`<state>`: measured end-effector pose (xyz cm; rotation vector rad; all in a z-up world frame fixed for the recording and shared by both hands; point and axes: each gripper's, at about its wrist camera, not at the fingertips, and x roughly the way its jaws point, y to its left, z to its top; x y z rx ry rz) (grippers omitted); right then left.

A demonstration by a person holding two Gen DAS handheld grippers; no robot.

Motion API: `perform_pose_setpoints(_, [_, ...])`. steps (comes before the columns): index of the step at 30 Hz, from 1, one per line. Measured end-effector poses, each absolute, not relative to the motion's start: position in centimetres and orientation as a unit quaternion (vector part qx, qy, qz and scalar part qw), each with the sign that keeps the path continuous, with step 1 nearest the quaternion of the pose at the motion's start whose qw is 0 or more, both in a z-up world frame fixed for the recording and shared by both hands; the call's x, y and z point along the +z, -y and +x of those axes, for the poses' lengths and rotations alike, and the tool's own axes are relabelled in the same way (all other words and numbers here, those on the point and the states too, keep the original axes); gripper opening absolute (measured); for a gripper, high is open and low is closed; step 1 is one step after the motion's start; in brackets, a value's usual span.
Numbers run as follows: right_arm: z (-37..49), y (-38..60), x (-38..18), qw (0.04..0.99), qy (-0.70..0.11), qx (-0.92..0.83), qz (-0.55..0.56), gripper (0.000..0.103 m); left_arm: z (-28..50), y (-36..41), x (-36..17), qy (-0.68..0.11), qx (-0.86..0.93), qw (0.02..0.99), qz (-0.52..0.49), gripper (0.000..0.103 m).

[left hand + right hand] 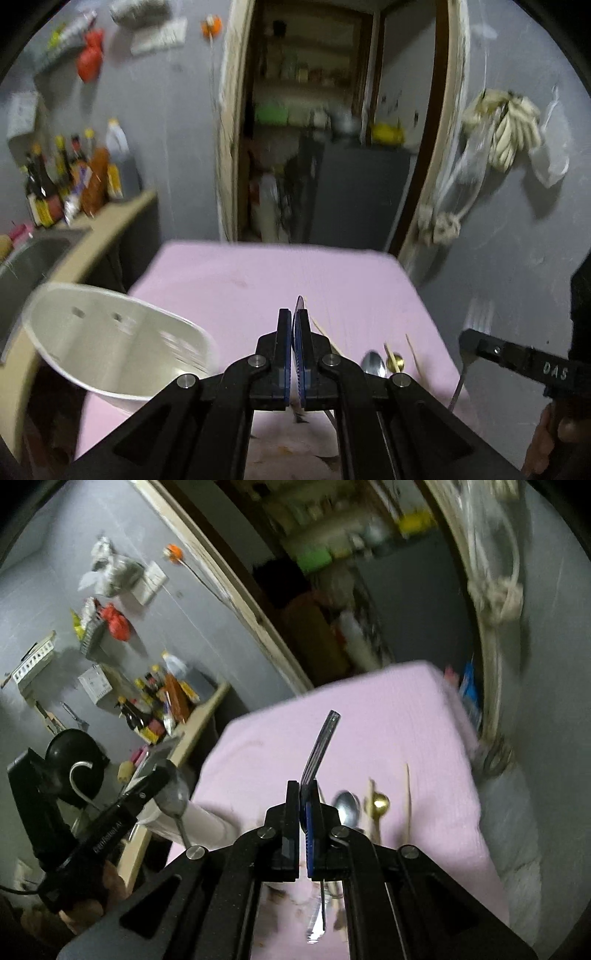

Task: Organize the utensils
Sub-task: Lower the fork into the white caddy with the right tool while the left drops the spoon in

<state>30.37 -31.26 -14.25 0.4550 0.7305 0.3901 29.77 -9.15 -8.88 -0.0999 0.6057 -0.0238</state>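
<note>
Both tongs are clenched on cutlery, each held above a pink-covered table point(258, 280). Between its nearly touching blue pads, the left gripper point(294, 332) pinches a thin metal utensil seen edge-on; the right wrist view shows that gripper point(162, 775) from the side with a steel spoon point(176, 797) in it, bowl uppermost and handle hanging down. Closed the same way, the right gripper point(300, 805) grips a fork point(320, 746) by its handle, the tines rising up and away from the camera and tilted slightly right. From the left wrist view the right gripper's black body point(517, 360) reaches in from the right edge, with the blurred fork tines point(480, 314) above it and the handle hanging below.

On the cloth, near and right of the grippers, lie the loose utensils: a silver spoon point(347, 806), just beside it on the right a gold spoon point(380, 805), and pale wooden chopsticks point(408, 797) further right, with another chopstick point(371, 794) crossing over the gold spoon.

A white oval holder point(122, 354) with slots in its wall sits at the table's near left corner, well apart from the loose cutlery and blurred by motion.

Left of the table, a beige counter point(110, 229) carries sauce bottles point(66, 177) and a steel sink point(33, 254). Beyond the table's far edge is an open doorway point(314, 110) into a cluttered room.
</note>
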Motion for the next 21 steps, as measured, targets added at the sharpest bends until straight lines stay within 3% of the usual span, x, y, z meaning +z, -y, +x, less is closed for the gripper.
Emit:
perform_pose_setpoints(12, [28.7, 21.6, -1.3, 0.93, -0.212, 0.237, 0.183, 0.003, 26.4, -5.0, 1.0, -0.162, 0.062, 0.983, -0.066, 0.003])
perform_pose_setpoints(21, [31.3, 13.5, -1.4, 0.931, -0.205, 0.259, 0.156, 0.003, 29.2, -13.3, 0.0, -0.13, 0.152, 0.979, -0.047, 0.003])
